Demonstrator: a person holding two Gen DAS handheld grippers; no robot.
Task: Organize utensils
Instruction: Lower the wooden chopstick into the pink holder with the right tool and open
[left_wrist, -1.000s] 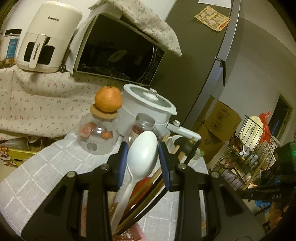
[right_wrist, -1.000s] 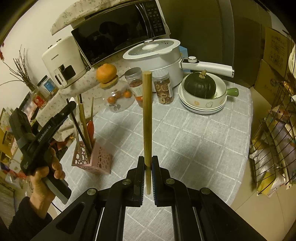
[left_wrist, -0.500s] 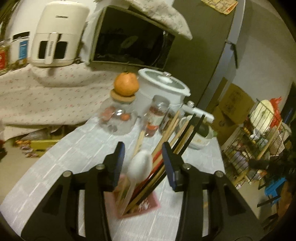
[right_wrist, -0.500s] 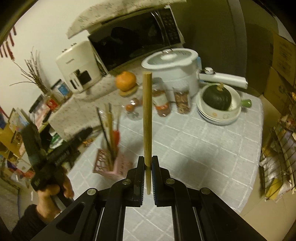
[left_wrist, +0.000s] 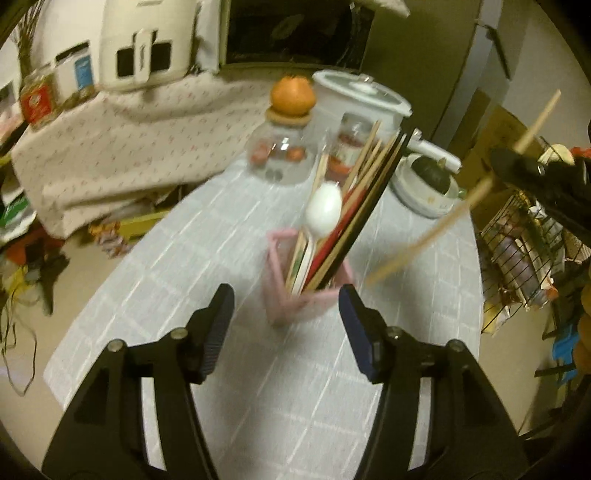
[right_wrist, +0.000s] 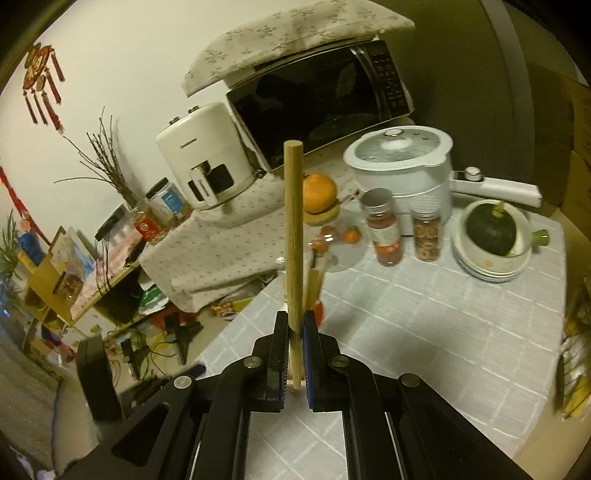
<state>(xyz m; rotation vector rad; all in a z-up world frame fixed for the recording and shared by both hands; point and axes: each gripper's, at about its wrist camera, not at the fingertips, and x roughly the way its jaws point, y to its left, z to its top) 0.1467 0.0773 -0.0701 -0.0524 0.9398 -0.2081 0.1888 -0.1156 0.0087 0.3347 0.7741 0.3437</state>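
A pink utensil holder (left_wrist: 306, 291) stands on the grey checked tablecloth (left_wrist: 236, 229). It holds a white plastic spoon (left_wrist: 324, 210) and several wooden, red and black chopsticks (left_wrist: 364, 206). My left gripper (left_wrist: 286, 321) is open and empty, a little short of the holder. My right gripper (right_wrist: 294, 341) is shut on a wooden chopstick (right_wrist: 293, 229), held upright. From the left wrist view that chopstick (left_wrist: 443, 225) hangs tilted to the right of the holder, its tip above the cloth. In the right wrist view the holder is mostly hidden behind the chopstick.
At the back stand a glass jar with an orange on top (left_wrist: 286, 147), two spice jars (right_wrist: 384, 229), a white electric pot (right_wrist: 402, 170) and bowls holding a green squash (right_wrist: 491, 232). A wire rack (left_wrist: 524, 251) stands right of the table. The microwave (right_wrist: 317, 99) and air fryer (right_wrist: 203, 166) sit behind.
My left gripper let go of the white spoon, now standing in the holder, opened wide and drew back. My right gripper has carried the chopstick in toward the holder.
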